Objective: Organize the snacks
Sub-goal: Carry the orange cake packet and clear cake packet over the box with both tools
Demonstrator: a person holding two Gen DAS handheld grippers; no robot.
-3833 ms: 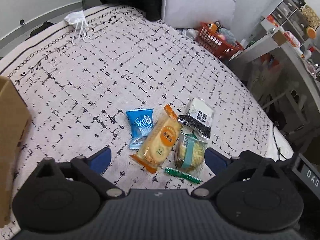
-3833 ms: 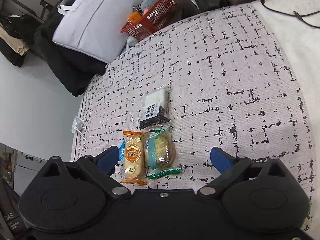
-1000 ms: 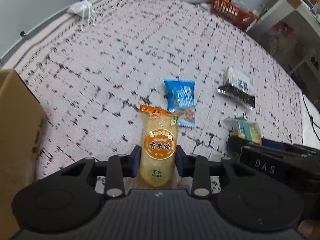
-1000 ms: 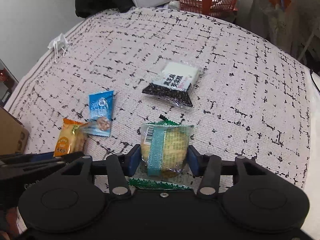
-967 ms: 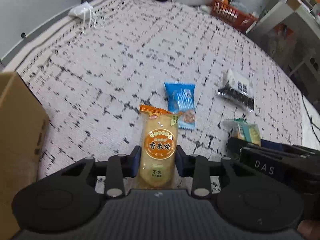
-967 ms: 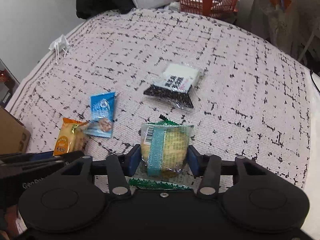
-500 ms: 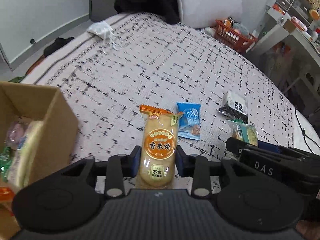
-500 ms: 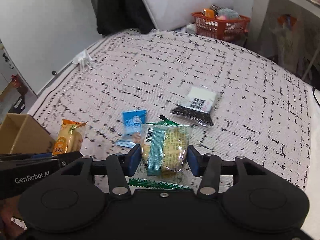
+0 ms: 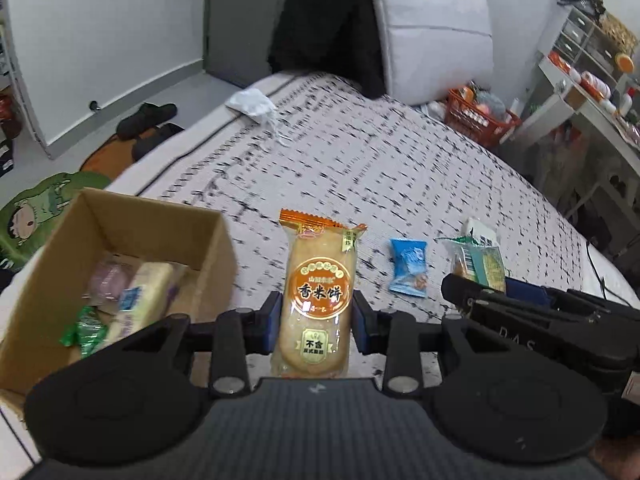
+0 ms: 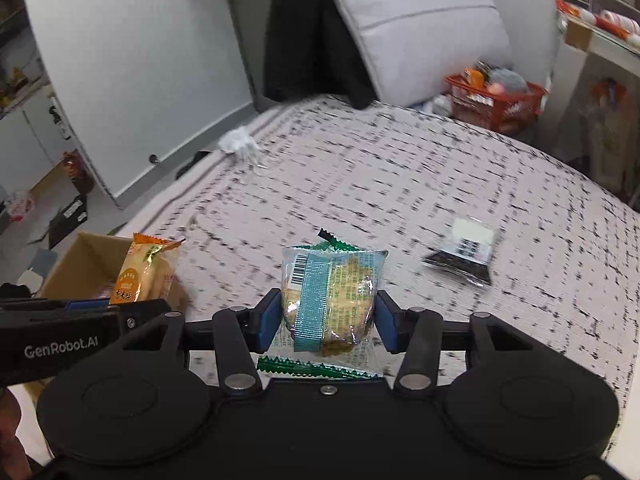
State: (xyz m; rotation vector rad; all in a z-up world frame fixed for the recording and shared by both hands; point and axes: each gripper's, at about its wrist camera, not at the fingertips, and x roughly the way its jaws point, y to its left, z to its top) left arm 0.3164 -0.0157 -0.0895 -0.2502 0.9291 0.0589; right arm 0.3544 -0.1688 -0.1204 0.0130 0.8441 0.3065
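Patterned bed (image 9: 400,168) carries your blue packet (image 9: 408,266). Your left tool (image 9: 316,320) is clamped on the orange rice cracker (image 9: 316,292) beside the cardboard box (image 9: 120,232); your right tool (image 10: 326,320) is clamped on the clear cookie pack (image 10: 332,296).

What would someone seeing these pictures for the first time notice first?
Probably the two held snacks: the left gripper clamps an orange rice cracker pack, and the right gripper clamps a clear cookie packet with a teal stripe. Next, the open cardboard box of snacks at the left, and the blue packet and black-and-white packet lying on the patterned bedspread.
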